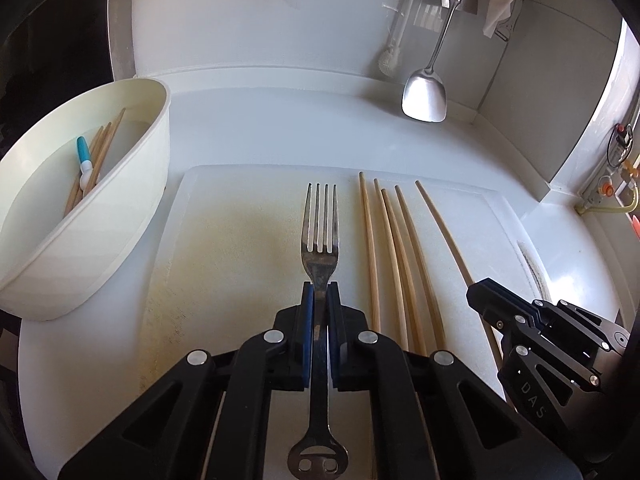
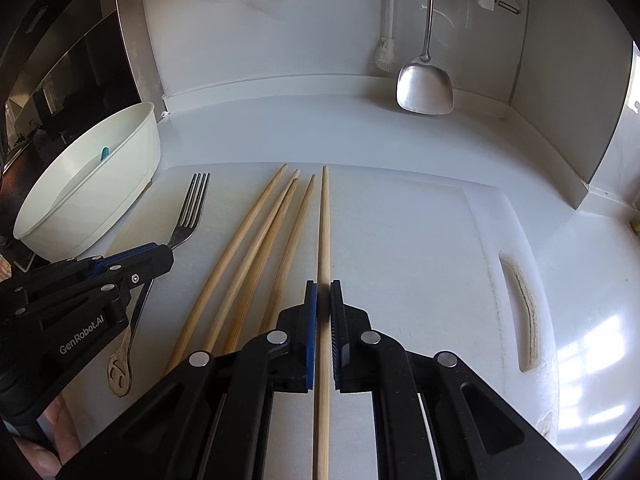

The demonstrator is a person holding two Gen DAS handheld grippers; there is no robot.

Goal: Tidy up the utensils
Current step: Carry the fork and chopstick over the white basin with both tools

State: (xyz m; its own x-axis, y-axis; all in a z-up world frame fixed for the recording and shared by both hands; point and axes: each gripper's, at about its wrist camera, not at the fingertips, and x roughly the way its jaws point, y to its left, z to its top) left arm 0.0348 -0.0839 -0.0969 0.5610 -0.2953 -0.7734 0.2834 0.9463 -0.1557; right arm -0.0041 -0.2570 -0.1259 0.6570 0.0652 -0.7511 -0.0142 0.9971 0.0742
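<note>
My left gripper (image 1: 320,290) is shut on the neck of a steel fork (image 1: 320,236) over the white cutting board (image 1: 224,248); the fork's tines point away. My right gripper (image 2: 323,288) is shut on a wooden chopstick (image 2: 324,220). Several more chopsticks (image 2: 256,240) lie side by side on the board between the two grippers. The fork (image 2: 192,208) and left gripper (image 2: 160,256) show in the right wrist view; the right gripper (image 1: 484,292) shows in the left wrist view. A cream oval tub (image 1: 132,184) at the left holds chopsticks and a blue-handled tool (image 1: 83,160).
A steel spatula (image 1: 424,96) and a white brush (image 1: 390,60) hang against the back wall. A dark appliance (image 2: 60,60) stands at the far left. The white counter (image 2: 580,280) runs right of the board, with a wall corner at the back right.
</note>
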